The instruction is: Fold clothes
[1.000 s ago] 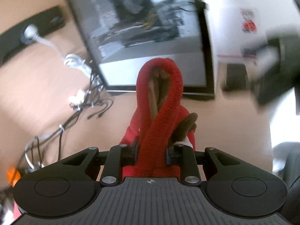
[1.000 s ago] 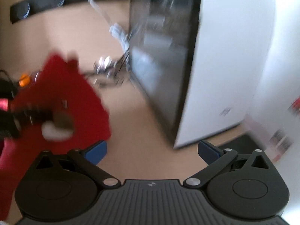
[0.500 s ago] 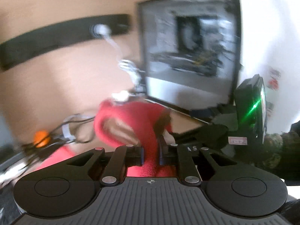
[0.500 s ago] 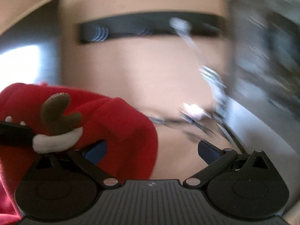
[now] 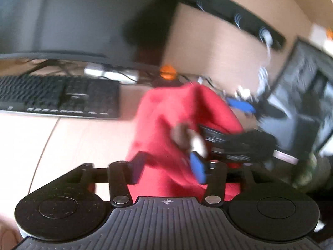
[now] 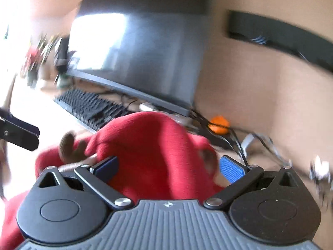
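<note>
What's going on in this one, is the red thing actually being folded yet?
A person with a gripper in each hand is working a red fleece garment with a brown antler trim on a desk, near a keyboard and monitor. The left gripper has just been opening; the cloth lies between its jaws, no longer pinched. The right gripper is open too, with the bunched fabric between its fingers. No neat fold shows yet; the frames are blurred.
</note>
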Action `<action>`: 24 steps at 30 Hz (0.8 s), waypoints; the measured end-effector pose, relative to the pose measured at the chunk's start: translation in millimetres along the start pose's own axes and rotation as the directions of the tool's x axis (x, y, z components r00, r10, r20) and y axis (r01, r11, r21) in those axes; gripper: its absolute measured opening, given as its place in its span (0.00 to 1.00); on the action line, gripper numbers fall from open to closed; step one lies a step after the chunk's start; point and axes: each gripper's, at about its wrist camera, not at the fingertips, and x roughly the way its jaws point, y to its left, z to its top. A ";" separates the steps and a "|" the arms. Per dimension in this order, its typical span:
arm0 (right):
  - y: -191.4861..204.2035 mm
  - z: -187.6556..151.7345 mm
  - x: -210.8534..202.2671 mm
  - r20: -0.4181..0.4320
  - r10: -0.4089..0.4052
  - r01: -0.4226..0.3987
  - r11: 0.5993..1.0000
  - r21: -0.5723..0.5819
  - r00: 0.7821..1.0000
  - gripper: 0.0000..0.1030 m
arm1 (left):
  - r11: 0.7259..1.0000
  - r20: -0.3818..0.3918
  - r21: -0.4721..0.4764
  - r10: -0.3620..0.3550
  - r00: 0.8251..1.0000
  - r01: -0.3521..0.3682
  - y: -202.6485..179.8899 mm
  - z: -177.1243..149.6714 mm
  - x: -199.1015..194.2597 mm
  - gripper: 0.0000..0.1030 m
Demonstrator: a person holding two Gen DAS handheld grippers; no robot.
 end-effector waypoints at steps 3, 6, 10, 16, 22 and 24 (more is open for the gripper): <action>-55.0 -17.7 -7.0 -0.050 0.000 0.014 0.960 0.279 0.999 1.00 | 0.998 0.083 -0.049 -0.034 0.996 0.038 16.0 11.6 -7.4 0.80; -97.3 -50.3 3.7 -0.095 0.042 0.017 0.840 0.543 0.995 1.00 | 0.993 0.096 -0.058 -0.098 0.991 0.104 25.2 20.6 1.9 0.92; -104.6 -82.5 27.8 -0.062 0.186 -0.079 0.668 0.740 0.981 1.00 | 0.983 -0.020 -0.096 -0.160 0.987 0.158 37.7 15.2 43.7 0.92; -90.7 -61.7 25.7 0.024 0.245 -0.191 0.686 0.702 0.969 0.99 | 0.955 -0.085 -0.066 -0.295 0.952 0.290 10.4 14.4 65.0 0.82; -26.4 -19.1 23.8 -0.015 0.276 -0.250 0.892 0.377 0.961 0.99 | 0.930 0.009 0.032 -0.367 0.930 0.367 -6.9 18.4 13.3 0.82; -0.1 -17.8 39.4 -0.047 0.301 -0.272 0.910 0.313 0.953 1.00 | 0.953 0.015 0.027 -0.302 0.953 0.301 1.6 16.9 5.9 0.82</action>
